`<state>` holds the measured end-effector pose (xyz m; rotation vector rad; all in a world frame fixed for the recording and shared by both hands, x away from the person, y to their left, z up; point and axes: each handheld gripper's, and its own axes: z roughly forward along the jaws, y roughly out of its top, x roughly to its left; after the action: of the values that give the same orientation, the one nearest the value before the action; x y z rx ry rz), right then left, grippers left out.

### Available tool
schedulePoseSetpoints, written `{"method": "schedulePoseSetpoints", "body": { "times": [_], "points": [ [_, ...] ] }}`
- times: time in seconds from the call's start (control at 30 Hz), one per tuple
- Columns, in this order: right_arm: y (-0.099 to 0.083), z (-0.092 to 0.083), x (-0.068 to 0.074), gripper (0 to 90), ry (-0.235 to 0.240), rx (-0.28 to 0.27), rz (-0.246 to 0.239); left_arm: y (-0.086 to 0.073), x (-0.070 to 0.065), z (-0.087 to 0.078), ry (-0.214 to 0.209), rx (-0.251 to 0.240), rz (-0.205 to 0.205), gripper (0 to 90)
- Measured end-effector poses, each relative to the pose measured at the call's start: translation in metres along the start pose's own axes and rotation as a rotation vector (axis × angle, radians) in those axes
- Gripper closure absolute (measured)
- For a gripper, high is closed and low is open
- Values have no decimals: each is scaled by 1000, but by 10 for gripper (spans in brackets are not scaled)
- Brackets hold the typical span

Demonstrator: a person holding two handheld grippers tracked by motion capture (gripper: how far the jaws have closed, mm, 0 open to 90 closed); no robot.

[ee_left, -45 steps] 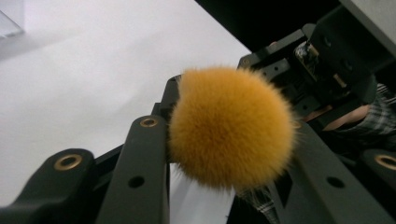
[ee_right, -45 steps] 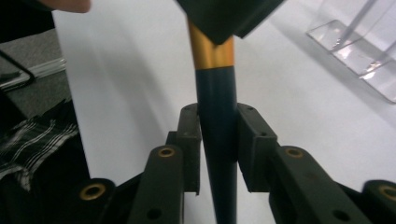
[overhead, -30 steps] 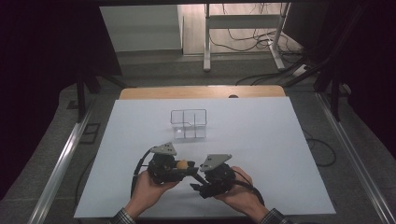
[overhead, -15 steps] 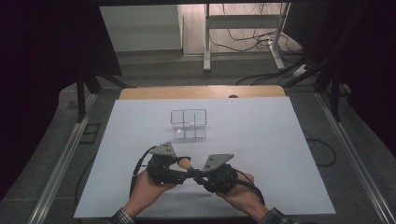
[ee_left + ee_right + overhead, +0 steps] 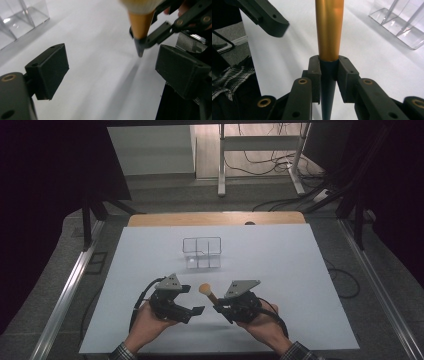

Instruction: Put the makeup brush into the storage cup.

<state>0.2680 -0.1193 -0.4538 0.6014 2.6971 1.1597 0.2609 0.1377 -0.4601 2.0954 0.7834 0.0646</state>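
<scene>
The right gripper clamps a brush by its dark handle, while the left gripper, just beside it, has just been opening, nothing between its jaws.

The brush's pale head is running off the top edge of the left gripper view, and its orange handle is exiting the right gripper view's top.

Two black grippers, left and right, are shown with grey three-cornered plates, brass-coloured screws, black cables and plaid cuffs.
</scene>
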Motion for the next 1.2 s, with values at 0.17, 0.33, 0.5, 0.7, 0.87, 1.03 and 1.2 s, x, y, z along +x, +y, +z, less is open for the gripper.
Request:
{"method": "schedulePoseSetpoints", "body": {
  "times": [0.17, 0.33, 0.5, 0.7, 0.87, 1.03, 1.2],
  "points": [
    [-1, -4, -4, 736, -4, -11, 10, -5, 5, -7, 10, 7, 0, 98],
    [-1, -9, -7, 736, -11, -24, 19, -12, 7, -10, 37, 37, 13, 69],
    [-2, -14, -10, 736, -20, -35, 27, -17, 9, -10, 63, 63, 23, 42],
    [-3, -20, -15, 736, -32, -52, 43, -24, 12, -11, 93, 86, 39, 20],
    [-4, -25, -20, 736, -40, -68, 65, -31, 15, -15, 124, 87, 41, 9],
    [-4, -29, -27, 736, -54, -80, 81, -37, 19, -21, 138, 75, 31, 6],
    [-3, -31, -34, 736, -65, -92, 100, -46, 21, -26, 140, 74, 5, 7]
  ]
}}
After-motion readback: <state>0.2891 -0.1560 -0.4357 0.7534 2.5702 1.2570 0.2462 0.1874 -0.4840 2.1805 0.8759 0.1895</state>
